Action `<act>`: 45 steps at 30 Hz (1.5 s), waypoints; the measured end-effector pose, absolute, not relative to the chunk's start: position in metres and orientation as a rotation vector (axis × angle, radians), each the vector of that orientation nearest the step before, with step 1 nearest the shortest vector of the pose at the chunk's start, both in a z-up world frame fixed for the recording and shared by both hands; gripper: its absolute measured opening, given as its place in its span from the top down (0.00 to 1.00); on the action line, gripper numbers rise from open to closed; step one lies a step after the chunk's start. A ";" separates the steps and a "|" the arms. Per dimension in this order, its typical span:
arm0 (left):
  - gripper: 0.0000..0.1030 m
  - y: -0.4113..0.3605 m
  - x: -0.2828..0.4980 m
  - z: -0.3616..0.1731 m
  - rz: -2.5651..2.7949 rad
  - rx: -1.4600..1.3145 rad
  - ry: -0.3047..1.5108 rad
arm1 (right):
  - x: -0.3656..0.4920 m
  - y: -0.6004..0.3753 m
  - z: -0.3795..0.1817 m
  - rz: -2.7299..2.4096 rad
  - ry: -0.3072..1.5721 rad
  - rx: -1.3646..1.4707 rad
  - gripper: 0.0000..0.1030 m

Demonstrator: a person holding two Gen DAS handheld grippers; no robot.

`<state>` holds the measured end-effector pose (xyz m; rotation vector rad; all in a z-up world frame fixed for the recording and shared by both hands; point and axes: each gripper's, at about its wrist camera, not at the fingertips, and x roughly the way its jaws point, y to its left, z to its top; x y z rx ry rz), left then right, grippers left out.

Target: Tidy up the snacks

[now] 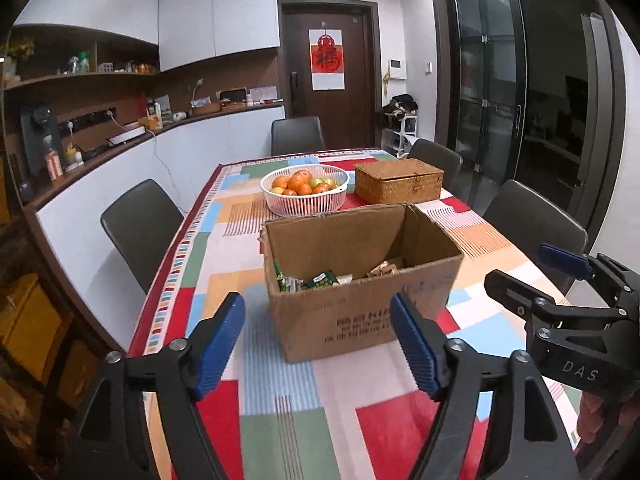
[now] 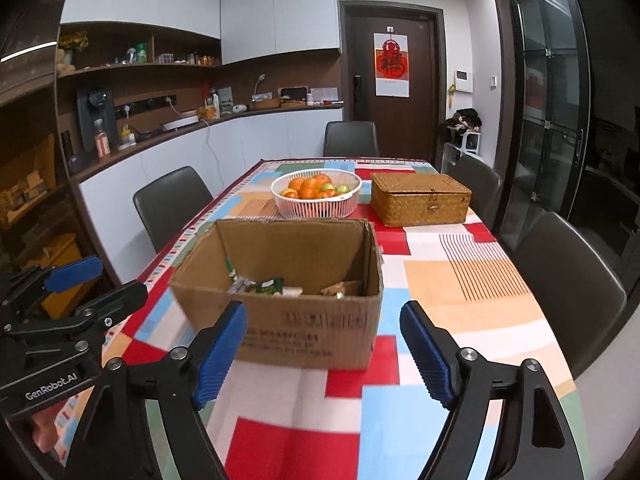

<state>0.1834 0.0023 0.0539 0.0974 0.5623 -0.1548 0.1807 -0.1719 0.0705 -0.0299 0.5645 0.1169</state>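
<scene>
An open cardboard box (image 1: 352,312) stands on the patterned tablecloth; it also shows in the right wrist view (image 2: 304,332). Inside lie several wrapped snacks (image 1: 320,280), green and brown packets (image 2: 272,286). A closed woven basket (image 1: 398,182) sits behind the box, also in the right wrist view (image 2: 420,200). My left gripper (image 1: 320,340) is open and empty, hovering above the table in front of the box. My right gripper (image 2: 324,348) is open and empty, also in front of the box. Each gripper shows in the other's view: the right one (image 1: 536,272), the left one (image 2: 94,282).
A white basket of oranges and green fruit (image 1: 304,190) stands behind the box, left of the woven basket. Dark chairs (image 1: 140,228) ring the table (image 2: 460,280). A counter with clutter runs along the left wall. A glass door is on the right.
</scene>
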 end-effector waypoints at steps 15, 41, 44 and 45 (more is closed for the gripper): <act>0.01 0.007 0.108 0.062 -0.139 0.111 0.503 | 0.093 -0.174 0.077 0.055 0.528 -0.056 0.15; 0.00 0.017 0.081 0.066 -0.102 0.075 0.491 | 0.061 -0.174 0.085 0.057 0.511 -0.053 0.15; 0.00 0.017 0.081 0.065 -0.099 0.076 0.489 | 0.061 -0.174 0.086 0.056 0.511 -0.054 0.15; 0.00 0.017 0.081 0.065 -0.097 0.076 0.489 | 0.061 -0.174 0.086 0.057 0.510 -0.054 0.15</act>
